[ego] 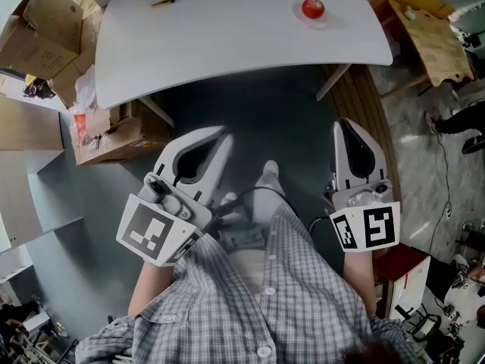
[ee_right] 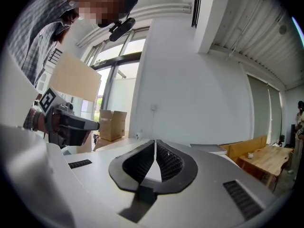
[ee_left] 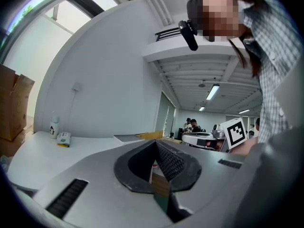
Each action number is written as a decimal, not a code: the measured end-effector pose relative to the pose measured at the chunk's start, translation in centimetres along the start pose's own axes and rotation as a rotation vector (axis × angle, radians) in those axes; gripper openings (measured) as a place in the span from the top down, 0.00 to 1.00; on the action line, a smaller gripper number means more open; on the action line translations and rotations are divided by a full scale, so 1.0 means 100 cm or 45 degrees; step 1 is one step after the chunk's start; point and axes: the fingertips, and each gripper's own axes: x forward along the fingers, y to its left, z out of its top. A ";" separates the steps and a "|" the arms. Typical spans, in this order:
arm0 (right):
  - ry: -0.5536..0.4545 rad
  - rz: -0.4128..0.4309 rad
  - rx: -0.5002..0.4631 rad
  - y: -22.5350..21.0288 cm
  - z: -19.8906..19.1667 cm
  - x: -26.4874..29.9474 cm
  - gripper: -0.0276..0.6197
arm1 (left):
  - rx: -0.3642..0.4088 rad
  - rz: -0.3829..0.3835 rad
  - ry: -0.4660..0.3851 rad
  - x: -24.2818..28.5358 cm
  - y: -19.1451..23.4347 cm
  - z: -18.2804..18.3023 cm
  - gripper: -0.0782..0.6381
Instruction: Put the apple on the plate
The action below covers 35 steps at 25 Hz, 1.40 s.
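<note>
Left tongs (ego: 222,136) are pressed tip to tip with nothing between them; right tongs (ego: 345,125) are closed and empty too; I hold both low over the dark grey floor (ego: 265,112), short of the white table (ego: 227,36); the apple (ego: 312,7) sits on the small plate (ego: 323,21) near the table's far right corner; cardboard boxes (ego: 114,139) crowd the floor to my left; only the left gripper view shows ceiling strip lights (ee_left: 212,92) and people far back (ee_left: 191,125); only the right gripper view shows tall windows (ee_right: 116,91).
</note>
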 end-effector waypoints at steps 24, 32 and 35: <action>-0.021 0.138 0.011 -0.167 -0.013 0.067 0.91 | 0.027 0.112 -0.050 0.171 -0.007 0.028 0.88; -0.056 0.109 0.000 -0.197 -0.009 0.065 0.91 | 0.084 0.094 -0.043 0.201 -0.019 0.031 0.88; -0.063 0.083 0.003 -0.205 -0.010 0.060 0.91 | 0.093 0.082 -0.045 0.207 -0.022 0.034 0.88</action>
